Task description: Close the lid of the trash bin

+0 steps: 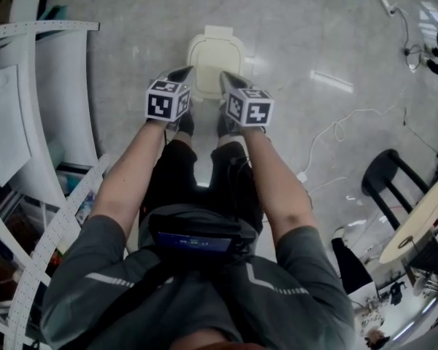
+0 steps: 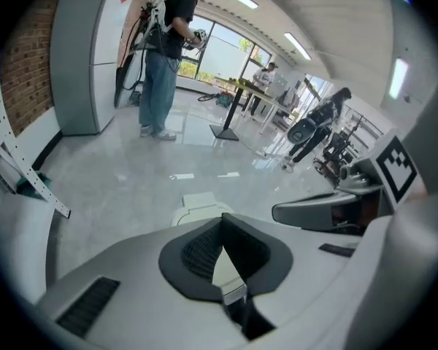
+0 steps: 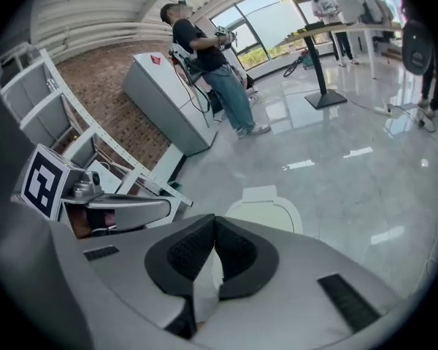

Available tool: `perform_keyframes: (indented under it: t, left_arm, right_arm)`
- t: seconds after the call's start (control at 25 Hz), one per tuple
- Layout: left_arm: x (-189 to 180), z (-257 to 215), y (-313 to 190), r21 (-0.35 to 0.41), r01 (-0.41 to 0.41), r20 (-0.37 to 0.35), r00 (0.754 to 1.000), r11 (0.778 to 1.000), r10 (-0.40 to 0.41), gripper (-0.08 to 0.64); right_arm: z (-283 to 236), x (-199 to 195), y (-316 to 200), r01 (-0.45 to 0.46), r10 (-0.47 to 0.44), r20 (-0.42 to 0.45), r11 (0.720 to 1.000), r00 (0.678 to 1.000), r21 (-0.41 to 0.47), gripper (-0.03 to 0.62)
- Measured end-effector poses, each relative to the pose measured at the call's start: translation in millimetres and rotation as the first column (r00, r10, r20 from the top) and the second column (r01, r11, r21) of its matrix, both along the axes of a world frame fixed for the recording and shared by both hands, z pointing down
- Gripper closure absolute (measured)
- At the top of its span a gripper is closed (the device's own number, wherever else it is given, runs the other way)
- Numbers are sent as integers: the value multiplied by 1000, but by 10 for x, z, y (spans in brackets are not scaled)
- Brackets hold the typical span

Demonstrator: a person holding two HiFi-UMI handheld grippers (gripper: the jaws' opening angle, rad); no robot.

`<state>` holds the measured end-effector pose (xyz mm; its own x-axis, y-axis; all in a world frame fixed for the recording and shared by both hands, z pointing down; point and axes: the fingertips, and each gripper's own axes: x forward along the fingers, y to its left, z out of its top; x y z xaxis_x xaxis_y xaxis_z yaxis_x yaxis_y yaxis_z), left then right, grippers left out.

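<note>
Since the lid [image 1: 214, 68] of the trash bin [image 1: 217, 35], seen on the floor [image 1: 131, 20] just ahead of and below both tips, appears already lowered, the left gripper [image 1: 185, 71] and right gripper [image 1: 225, 76] are held closed and empty, side by side, with little judged left to push.
</note>
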<state>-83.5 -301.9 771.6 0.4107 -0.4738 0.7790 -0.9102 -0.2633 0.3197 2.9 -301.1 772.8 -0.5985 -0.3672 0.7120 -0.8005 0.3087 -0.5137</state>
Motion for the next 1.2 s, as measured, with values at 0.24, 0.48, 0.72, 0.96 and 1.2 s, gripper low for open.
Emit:
perform_keyframes:
  t: [0.24,0.48,0.72,0.96,1.2]
  left_arm:
    - [38,-911,-344,143,39,-104,994,989,-24,557]
    - [-12,-1693,-410,247,41,-101,995,968,-17,555]
    - [-64,-2349,-452,359,39,-119,993,933,5,555]
    - [-258,-2989,-511,450,76,-155,988,890,-6,555]
    - [-407,-3565,-498,537,118,-194,981,835,-14,555]
  right_arm:
    - [-832,222,-358,-4,8,-27,989,1000,151,581]
    - [-1587,389,-536,-40,30,47,968,998,246,581]
    - [-2229,303,-551,-2,-34,100,943,994,334,581]
    - [-2673,360,-572,-39,-26,171,930,985,366,583]
    - [-3089,287,-510,31,-88,105,892,991,451,583]
